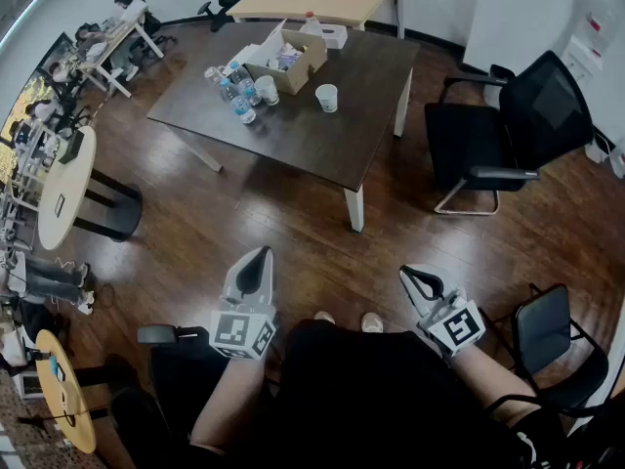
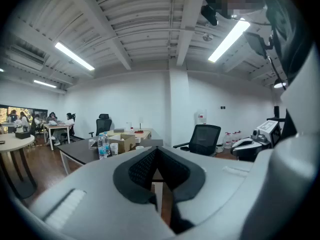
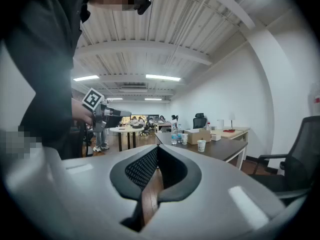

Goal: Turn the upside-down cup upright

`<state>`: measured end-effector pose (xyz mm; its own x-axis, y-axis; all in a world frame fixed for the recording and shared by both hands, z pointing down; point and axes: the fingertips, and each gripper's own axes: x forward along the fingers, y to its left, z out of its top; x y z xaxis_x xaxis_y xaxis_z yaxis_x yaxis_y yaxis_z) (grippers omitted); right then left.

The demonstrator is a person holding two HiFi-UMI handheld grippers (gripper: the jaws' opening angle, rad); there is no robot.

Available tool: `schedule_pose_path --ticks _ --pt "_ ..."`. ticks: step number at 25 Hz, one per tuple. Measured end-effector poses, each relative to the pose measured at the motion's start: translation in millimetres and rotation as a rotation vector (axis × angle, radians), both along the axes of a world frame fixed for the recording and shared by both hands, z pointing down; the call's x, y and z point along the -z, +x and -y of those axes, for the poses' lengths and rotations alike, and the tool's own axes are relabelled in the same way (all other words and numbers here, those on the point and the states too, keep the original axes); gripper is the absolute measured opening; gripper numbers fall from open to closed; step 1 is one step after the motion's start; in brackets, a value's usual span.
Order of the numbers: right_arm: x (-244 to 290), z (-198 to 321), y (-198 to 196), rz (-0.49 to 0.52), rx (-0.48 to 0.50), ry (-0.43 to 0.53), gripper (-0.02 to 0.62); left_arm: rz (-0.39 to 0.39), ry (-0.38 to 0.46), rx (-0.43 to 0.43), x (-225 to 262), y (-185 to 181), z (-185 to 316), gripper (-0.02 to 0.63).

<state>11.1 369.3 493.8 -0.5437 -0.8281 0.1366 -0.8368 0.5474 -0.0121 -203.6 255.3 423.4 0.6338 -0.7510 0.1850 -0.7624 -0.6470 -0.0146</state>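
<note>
Both grippers are held close to the person's body, over the brown wooden floor [image 1: 244,213] and well apart from the dark rectangular table [image 1: 322,140]. The left gripper [image 1: 259,258] has its 2 black jaws closed together at the tips, with nothing between them. The right gripper [image 1: 410,275] is the same: jaws pressed together and empty. Both point roughly level toward the table.

An open brown cardboard box [image 1: 290,57] sits by the table's far edge. A cluster of clear plastic water bottles [image 1: 234,91] stands just left of it, nearer the table's left corner. 2 cups are on the table. A plain white paper cup [image 1: 267,89] stands just beside the bottles, in front of the box; from here I cannot tell which way up it is. A patterned white paper cup [image 1: 327,97] stands alone to the right of the box and widens toward its top. A black office chair [image 1: 518,125] stands off the table's right edge.
</note>
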Motion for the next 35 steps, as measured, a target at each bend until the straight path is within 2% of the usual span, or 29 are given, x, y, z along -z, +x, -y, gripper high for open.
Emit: schedule_pose_path --ticks 3,7,16,21,25,31,35 --pt "-16.7 6.6 21.0 0.011 -0.039 -0.049 0.003 0.018 -0.001 -0.026 -4.9 19.1 -1.3 0.000" --pt "-21.8 11.5 26.6 0.028 -0.017 -0.081 0.003 0.039 0.007 -0.036 -1.6 26.2 7.6 0.000" --pt "-15.9 61.5 43.1 -0.014 -0.057 -0.042 0.003 0.006 0.058 -0.080 4.2 46.7 73.9 0.000" --pt "-18.3 101.5 62.7 -0.010 -0.133 -0.070 0.003 -0.025 0.060 -0.121 5.2 57.4 122.7 0.000" --pt "-13.4 140.4 59.1 -0.036 -0.134 -0.067 0.003 -0.045 0.071 -0.121 4.4 53.0 168.9 0.000" --pt "-6.8 208.7 53.0 -0.058 -0.114 -0.067 0.003 -0.101 0.045 -0.110 -5.7 49.2 217.5 0.000" --pt "4.1 259.5 45.8 -0.056 -0.107 -0.062 0.003 -0.096 0.025 -0.108 -11.7 41.1 264.6 0.000"
